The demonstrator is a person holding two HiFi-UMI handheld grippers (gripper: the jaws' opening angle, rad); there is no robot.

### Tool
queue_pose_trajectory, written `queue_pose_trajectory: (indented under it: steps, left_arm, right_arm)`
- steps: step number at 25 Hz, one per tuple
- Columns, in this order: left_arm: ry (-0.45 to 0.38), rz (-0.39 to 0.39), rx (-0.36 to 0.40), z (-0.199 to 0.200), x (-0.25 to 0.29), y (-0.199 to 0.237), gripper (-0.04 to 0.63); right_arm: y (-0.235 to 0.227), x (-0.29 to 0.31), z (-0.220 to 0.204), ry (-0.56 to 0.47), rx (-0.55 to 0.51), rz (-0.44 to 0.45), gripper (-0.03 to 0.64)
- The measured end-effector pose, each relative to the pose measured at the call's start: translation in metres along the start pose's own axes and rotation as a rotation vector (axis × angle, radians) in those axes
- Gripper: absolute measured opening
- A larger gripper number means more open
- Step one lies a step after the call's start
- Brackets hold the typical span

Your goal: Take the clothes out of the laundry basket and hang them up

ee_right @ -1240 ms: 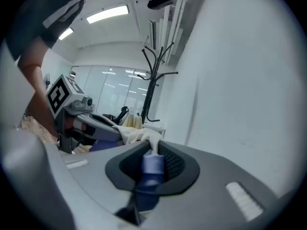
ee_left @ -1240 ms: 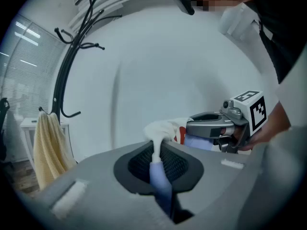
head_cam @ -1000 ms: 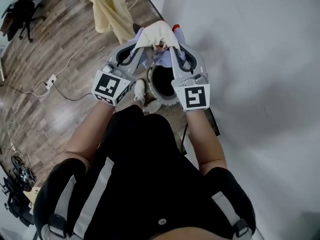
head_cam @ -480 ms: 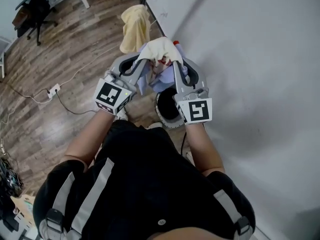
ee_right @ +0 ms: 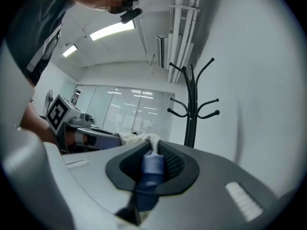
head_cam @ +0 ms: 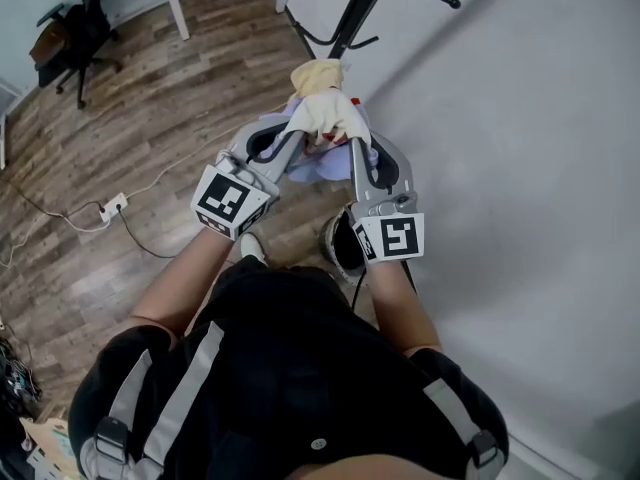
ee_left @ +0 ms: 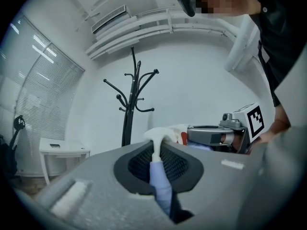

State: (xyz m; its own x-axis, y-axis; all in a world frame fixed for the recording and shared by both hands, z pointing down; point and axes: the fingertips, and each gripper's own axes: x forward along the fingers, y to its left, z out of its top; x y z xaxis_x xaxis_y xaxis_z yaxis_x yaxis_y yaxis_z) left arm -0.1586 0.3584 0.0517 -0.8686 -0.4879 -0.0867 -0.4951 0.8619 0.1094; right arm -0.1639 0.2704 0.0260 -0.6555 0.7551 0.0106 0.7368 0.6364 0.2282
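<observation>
Both grippers hold one garment (head_cam: 322,116), cream on top and lilac below, raised between them above the floor. My left gripper (head_cam: 298,134) is shut on its left side; in the left gripper view a cream and lilac fold (ee_left: 158,178) is pinched between the jaws. My right gripper (head_cam: 352,140) is shut on the right side, with lilac cloth (ee_right: 152,169) squeezed in its jaws. The round dark laundry basket (head_cam: 342,246) stands on the floor below, partly hidden by the right gripper. A black coat rack (head_cam: 358,10) rises just beyond the garment; the gripper views show its hooks (ee_left: 130,87) (ee_right: 193,97).
A white wall (head_cam: 520,148) runs close along the right. A pale yellow cloth (head_cam: 318,72) shows just past the held garment, by the rack's pole. A power strip (head_cam: 110,206) and cables lie on the wooden floor at left; an office chair (head_cam: 75,30) stands far left.
Both grippers have carried the garment forward toward the coat rack. The rack has come into view, and the basket has slid back under the right gripper.
</observation>
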Motion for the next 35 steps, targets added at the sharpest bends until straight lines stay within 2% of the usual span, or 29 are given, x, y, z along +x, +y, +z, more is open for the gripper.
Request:
queue_pose_trajectory:
  steps: [7, 18, 22, 25, 28, 32, 35]
  left_arm:
    - [-0.006, 0.009, 0.045, -0.02, 0.011, 0.005, 0.015]
    - [-0.051, 0.005, 0.117, -0.001, 0.012, 0.003, 0.015]
    - [-0.066, -0.033, 0.123, -0.006, 0.017, 0.003, 0.015]
    - [-0.068, -0.102, 0.117, -0.03, 0.03, 0.008, 0.015]
    - [-0.06, -0.204, 0.109, -0.065, 0.05, 0.013, 0.015]
    - [-0.051, -0.383, 0.111, -0.093, 0.074, 0.004, 0.015]
    - [-0.043, -0.541, 0.123, -0.101, 0.054, 0.0, 0.015]
  right_arm:
    - [-0.004, -0.001, -0.028, -0.042, 0.018, 0.002, 0.04]
    - [0.001, -0.004, -0.01, -0.159, -0.034, 0.015, 0.041]
    - [0.004, 0.001, -0.016, -0.163, -0.048, -0.006, 0.041]
    - [0.002, 0.006, -0.044, -0.157, -0.042, -0.076, 0.04]
    - [-0.006, 0.01, -0.082, -0.153, -0.044, -0.173, 0.041]
    - [-0.024, 0.005, -0.113, -0.163, -0.043, -0.351, 0.04]
    - [0.0, -0.006, -0.121, -0.172, -0.047, -0.513, 0.041]
